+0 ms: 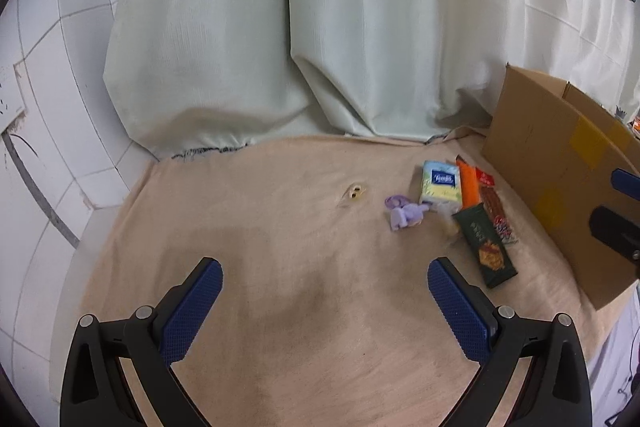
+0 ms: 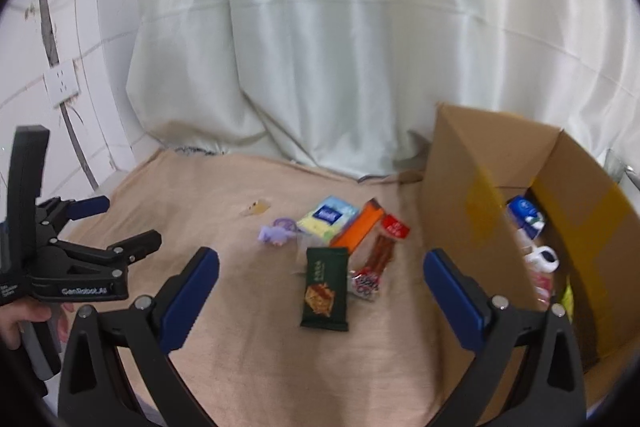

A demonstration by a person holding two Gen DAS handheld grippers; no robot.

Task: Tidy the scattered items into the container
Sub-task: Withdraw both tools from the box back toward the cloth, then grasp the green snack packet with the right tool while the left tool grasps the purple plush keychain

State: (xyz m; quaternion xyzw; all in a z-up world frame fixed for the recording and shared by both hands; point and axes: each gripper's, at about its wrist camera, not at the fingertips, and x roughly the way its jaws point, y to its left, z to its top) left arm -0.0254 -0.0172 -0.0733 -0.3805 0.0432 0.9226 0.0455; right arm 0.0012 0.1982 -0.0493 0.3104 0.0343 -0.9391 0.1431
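"Tempo" is printed in white on the blue label of the tissue pack (image 1: pixel 441 184). "GenRobot.AI", or something close to it, is lettered on the side of the left gripper (image 2: pixel 86 291) as seen from the right wrist. The print on the dark green snack packet (image 2: pixel 325 289) cannot be read.

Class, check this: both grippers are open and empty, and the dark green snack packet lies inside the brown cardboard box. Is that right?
Not quite. The dark green snack packet lies on the beige cloth, outside the brown cardboard box, as the right wrist view shows. Both the left gripper and right gripper are open and empty.
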